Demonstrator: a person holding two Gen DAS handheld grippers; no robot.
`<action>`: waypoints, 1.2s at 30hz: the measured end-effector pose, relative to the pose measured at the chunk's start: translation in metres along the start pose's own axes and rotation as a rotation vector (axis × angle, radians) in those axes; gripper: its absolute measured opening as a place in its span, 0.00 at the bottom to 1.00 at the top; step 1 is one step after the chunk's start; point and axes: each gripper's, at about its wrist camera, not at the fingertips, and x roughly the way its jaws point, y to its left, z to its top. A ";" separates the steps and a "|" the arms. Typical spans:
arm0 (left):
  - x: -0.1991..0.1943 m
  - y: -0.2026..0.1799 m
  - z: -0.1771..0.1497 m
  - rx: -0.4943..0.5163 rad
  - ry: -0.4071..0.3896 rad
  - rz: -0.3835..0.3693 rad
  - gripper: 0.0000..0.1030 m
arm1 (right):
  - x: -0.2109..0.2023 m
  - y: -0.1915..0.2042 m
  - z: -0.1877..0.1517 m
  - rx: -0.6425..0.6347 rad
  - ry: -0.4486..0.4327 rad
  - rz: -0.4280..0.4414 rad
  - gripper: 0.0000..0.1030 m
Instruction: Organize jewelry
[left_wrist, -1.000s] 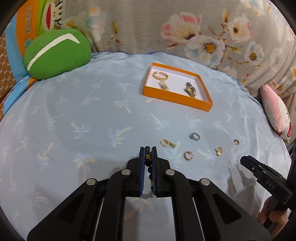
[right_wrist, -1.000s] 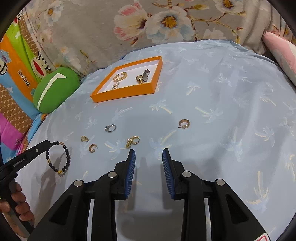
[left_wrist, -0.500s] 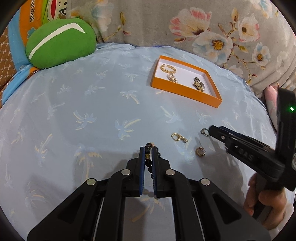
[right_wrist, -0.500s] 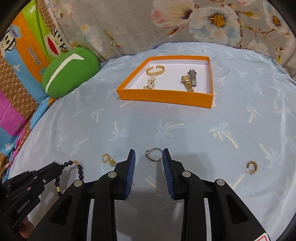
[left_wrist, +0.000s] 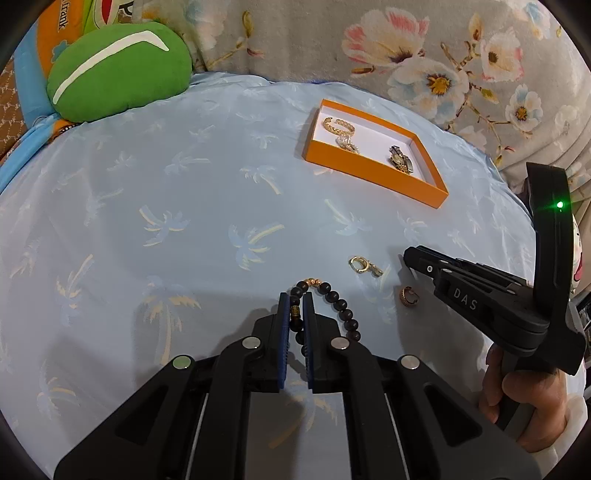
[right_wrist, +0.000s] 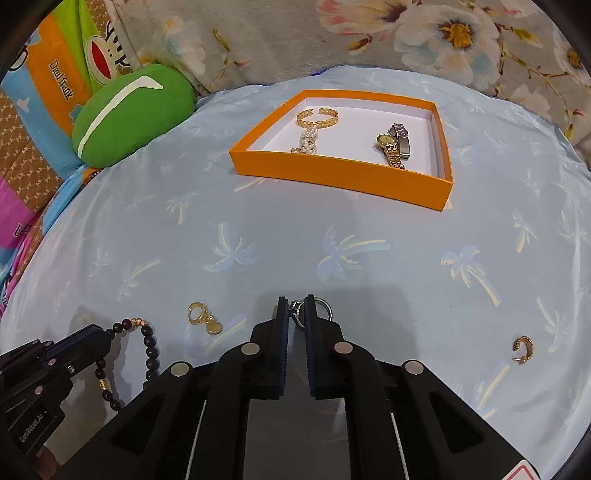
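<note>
My left gripper (left_wrist: 295, 301) is shut on a dark bead bracelet (left_wrist: 338, 304) and holds it just above the blue palm-print cloth; the bracelet also shows in the right wrist view (right_wrist: 149, 354). My right gripper (right_wrist: 296, 304) is shut on a silver ring (right_wrist: 323, 309) down on the cloth. An orange tray (right_wrist: 340, 173) at the back holds a gold bangle (right_wrist: 318, 117), a pearl piece (right_wrist: 308, 142) and two watches (right_wrist: 393, 146). The tray also shows in the left wrist view (left_wrist: 373, 171).
Loose pieces lie on the cloth: a gold hoop with a charm (right_wrist: 203, 317), a gold hoop earring (right_wrist: 523, 349), and a rose-gold hoop (left_wrist: 408, 296). A green cushion (right_wrist: 129, 112) sits back left. A floral blanket (right_wrist: 369, 33) runs along the back.
My right gripper moved forward to the silver ring and shut on it. My left gripper, still holding the bead bracelet, drifted forward toward the tray.
</note>
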 end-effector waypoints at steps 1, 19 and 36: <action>-0.001 0.000 0.000 -0.001 -0.001 -0.003 0.06 | -0.002 -0.001 0.000 0.002 -0.006 0.001 0.05; -0.031 -0.016 0.034 0.049 -0.097 -0.023 0.00 | -0.059 -0.023 0.015 0.041 -0.148 0.008 0.04; -0.034 -0.035 0.091 0.139 -0.142 -0.006 0.28 | -0.074 -0.052 0.059 0.050 -0.230 0.002 0.04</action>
